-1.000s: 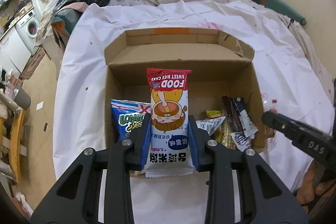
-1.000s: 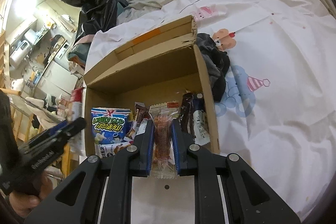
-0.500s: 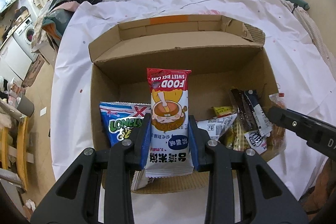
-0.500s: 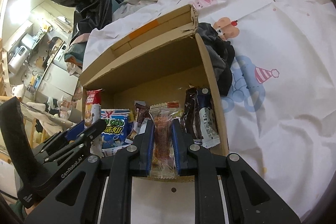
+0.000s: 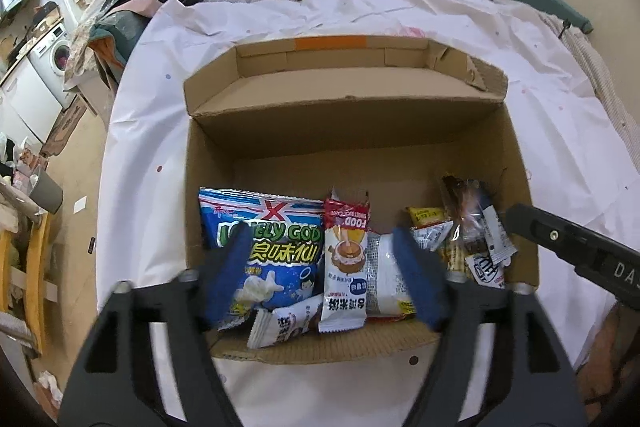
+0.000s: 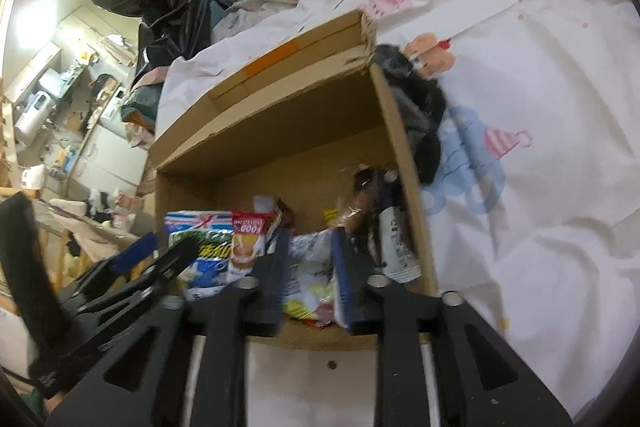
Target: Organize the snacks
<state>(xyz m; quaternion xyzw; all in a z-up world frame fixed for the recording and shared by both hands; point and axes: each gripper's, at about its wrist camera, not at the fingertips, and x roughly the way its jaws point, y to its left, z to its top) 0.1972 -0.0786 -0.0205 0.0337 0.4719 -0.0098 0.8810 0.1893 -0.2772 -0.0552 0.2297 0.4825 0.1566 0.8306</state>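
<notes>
We hold our left claw (image 5: 322, 267) over the near end of the open brown cardboard box (image 5: 516, 163), which sits on a bed with a white printed sheet (image 5: 560, 131). Its blue fingers have just been opening and now stand wide apart, touching nothing. Between them, down in the box, lies the red and white sweet rice cake packet (image 5: 345, 267), leaning on the big blue Lonely God snack bag (image 5: 264, 247) to its left. Our right claw (image 6: 310, 267) has also just been opening; its fingers are apart, and the clear packet of brown biscuits (image 6: 356, 213) now lies loose beyond them, against the dark snack bars (image 6: 390, 223) by the right wall of the box. A pile of black cloth (image 6: 420, 115) lies on the sheet just outside that wall.
</notes>
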